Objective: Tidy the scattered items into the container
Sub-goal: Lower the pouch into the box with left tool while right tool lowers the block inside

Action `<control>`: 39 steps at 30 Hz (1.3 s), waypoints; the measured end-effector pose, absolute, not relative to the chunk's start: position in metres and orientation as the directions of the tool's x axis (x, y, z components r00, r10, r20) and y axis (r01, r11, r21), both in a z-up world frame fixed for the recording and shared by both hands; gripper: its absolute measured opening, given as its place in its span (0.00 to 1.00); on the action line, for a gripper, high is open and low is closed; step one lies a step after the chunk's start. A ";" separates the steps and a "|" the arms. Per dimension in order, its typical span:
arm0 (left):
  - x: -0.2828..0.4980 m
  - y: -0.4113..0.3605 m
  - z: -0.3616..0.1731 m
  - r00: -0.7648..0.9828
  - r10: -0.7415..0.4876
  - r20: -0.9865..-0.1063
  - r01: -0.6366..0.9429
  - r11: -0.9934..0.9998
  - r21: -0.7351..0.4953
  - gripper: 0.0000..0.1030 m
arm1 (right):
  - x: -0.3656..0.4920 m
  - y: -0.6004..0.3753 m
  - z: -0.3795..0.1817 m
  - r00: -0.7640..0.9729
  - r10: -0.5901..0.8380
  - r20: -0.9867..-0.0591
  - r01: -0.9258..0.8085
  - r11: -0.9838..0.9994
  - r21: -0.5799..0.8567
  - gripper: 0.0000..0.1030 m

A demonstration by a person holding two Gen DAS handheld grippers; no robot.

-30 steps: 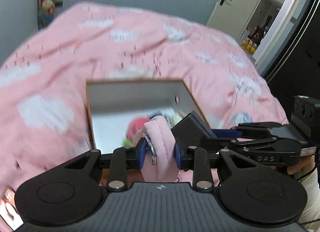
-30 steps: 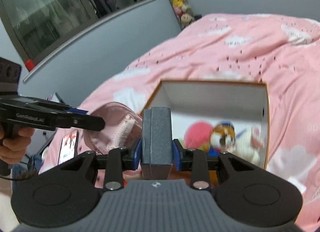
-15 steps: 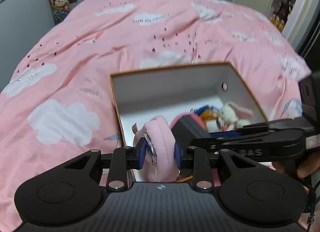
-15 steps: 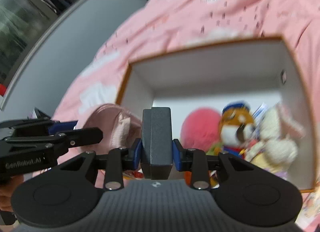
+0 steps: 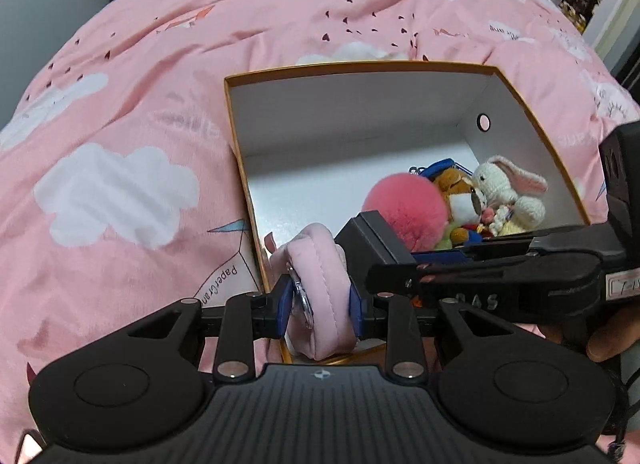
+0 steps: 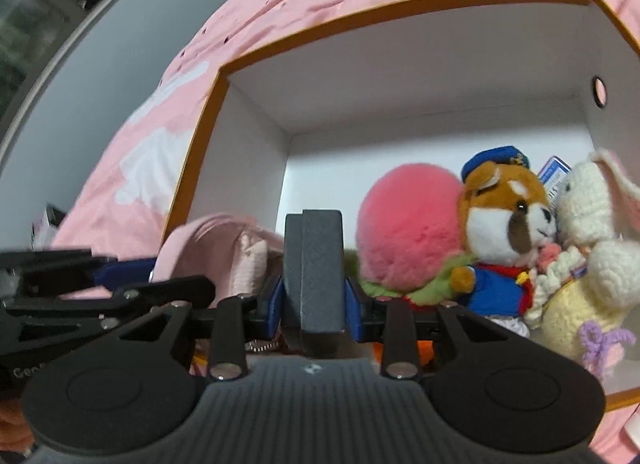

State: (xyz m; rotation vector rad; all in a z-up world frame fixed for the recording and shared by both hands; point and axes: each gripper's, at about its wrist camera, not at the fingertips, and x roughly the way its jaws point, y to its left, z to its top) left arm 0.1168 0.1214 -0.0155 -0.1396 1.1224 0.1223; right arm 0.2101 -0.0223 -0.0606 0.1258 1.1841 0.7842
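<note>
Pink bedspread [image 5: 120, 112] is carrying the box [image 5: 360, 104]; the left gripper [image 5: 320, 300] is clamping a pink pouch [image 5: 320, 284] over its near-left corner, the right gripper [image 6: 312, 304] clamping a grey case [image 6: 316, 264] beside it. Releasing now is risking the pouch catching the near rim and falling outside.

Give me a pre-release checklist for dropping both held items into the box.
1. Left hand-held gripper clamped on pink pouch: ok.
2. Right hand-held gripper clamped on grey case: ok.
3. Both items over the open box: ok for the case; the pouch sits at the near-left rim, cannot tell.
4. Bare floor on the box's left side: ok.
5. Case clear of pink pompom: cannot tell.
</note>
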 end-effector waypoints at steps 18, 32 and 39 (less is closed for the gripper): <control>0.101 0.127 -0.003 0.487 -0.033 -0.873 -0.134 0.985 -0.112 0.42 | 0.209 -0.021 -0.062 0.060 0.650 -0.757 -0.493 0.679 0.544 0.39; 0.117 0.138 0.001 0.437 -0.065 -0.897 -0.127 0.983 -0.133 0.22 | 0.219 -0.030 -0.073 0.038 0.687 -0.726 -0.409 0.673 0.616 0.40; 0.131 0.125 -0.006 0.424 -0.005 -0.906 -0.112 0.992 -0.058 0.48 | 0.220 -0.027 -0.074 0.036 0.691 -0.722 -0.419 0.666 0.616 0.40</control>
